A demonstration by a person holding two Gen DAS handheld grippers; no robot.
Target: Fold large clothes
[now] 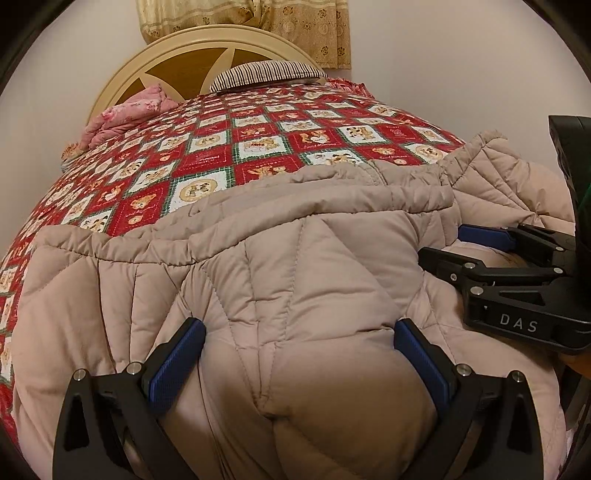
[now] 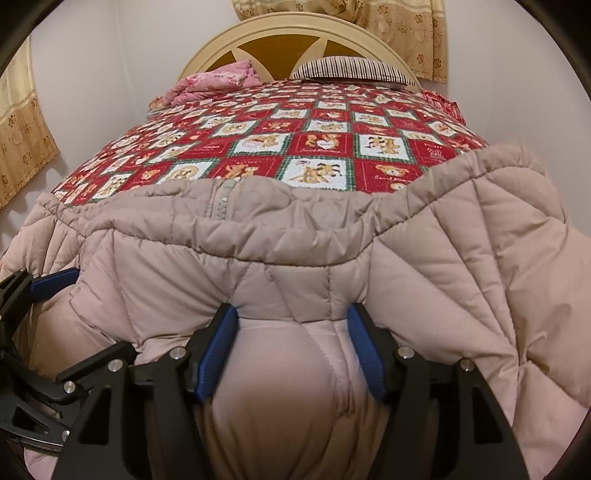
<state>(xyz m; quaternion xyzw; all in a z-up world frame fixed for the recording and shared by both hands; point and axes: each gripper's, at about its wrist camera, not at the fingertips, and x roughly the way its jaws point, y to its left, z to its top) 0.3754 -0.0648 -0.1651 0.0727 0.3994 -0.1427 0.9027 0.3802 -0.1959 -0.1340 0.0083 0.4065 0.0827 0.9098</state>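
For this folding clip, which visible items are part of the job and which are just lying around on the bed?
Part of the job:
- beige quilted puffer coat
- left gripper, straddling a bulge of coat
- right gripper, likewise

Just lying about:
- teddy-bear patchwork bedspread
- striped pillow
- pink floral blanket
- headboard
- curtain

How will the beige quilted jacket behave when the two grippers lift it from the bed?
The beige quilted jacket will probably sag and drape, since it already bulges softly between the left gripper fingers. Its puffy padding suggests it is light for its bulk. The smooth shell may slip from the right gripper.
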